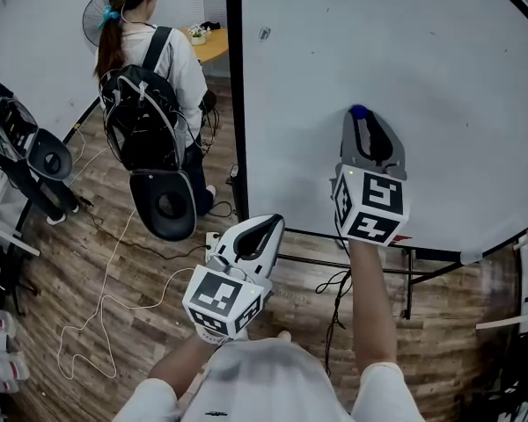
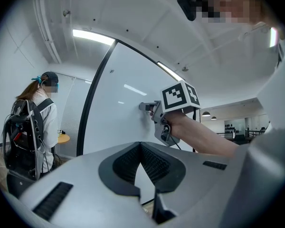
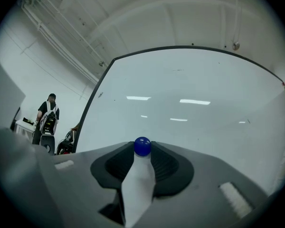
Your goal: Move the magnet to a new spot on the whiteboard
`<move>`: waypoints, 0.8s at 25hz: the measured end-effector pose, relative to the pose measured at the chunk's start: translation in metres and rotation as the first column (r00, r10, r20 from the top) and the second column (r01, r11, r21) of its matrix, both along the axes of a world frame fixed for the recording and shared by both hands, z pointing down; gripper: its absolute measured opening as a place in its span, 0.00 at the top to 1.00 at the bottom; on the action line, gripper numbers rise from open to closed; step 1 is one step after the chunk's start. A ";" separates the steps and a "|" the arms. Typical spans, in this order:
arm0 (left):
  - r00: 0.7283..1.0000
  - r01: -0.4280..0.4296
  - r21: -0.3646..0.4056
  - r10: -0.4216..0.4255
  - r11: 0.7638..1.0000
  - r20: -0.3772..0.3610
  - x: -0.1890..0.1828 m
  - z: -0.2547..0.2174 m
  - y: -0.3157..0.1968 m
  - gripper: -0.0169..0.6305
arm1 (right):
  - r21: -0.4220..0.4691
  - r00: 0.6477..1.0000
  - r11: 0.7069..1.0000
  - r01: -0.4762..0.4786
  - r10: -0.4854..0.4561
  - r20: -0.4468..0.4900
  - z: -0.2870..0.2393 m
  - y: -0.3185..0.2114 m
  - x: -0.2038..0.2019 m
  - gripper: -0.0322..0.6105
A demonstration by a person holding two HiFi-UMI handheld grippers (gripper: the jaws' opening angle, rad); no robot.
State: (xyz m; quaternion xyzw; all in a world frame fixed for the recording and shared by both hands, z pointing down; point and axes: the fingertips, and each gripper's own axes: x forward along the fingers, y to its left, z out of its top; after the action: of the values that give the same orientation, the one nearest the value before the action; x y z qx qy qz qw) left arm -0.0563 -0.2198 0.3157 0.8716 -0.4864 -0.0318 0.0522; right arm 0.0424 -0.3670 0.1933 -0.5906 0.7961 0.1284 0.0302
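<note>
A small round blue magnet (image 1: 359, 111) sits on the big whiteboard (image 1: 422, 42), left of its middle and low down. My right gripper (image 1: 362, 118) is held up against the board with the magnet between its two tips. In the right gripper view the blue magnet (image 3: 142, 146) fills the gap at the tips of the right gripper (image 3: 142, 149), both pads touching it. My left gripper (image 1: 266, 229) hangs lower, off the board's bottom left corner. In its own view the left gripper (image 2: 140, 146) has its pads meeting at the tip, with nothing held.
A person with a black backpack (image 1: 145, 86) stands at the left of the board's black frame edge (image 1: 236, 86). A small grey mark (image 1: 264, 33) sits high on the board. Cables (image 1: 97, 306) trail on the wooden floor, and the board's stand legs (image 1: 405, 280) reach out below.
</note>
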 end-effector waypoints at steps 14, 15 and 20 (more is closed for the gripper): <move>1.000 0.007 0.002 -0.007 1.000 0.004 -0.008 0.010 0.019 0.96 | 0.035 0.990 0.992 -0.121 0.123 -0.069 0.005 0.013 -0.012 0.74; 1.000 0.010 0.001 -0.010 1.000 0.004 -0.009 0.010 0.018 0.96 | 0.035 0.988 0.990 -0.135 0.138 -0.074 0.005 0.011 -0.012 0.74; 1.000 0.020 -0.003 -0.020 1.000 0.003 -0.014 0.010 0.018 0.96 | 0.022 0.978 0.981 -0.193 0.195 -0.070 0.004 0.008 -0.012 0.74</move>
State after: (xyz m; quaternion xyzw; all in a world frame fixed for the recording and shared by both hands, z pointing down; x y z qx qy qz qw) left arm -0.0698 -0.2017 0.3261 0.8667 -0.4950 -0.0306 0.0524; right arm 0.0305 -0.3594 0.1969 -0.6602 0.7343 0.1580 -0.0065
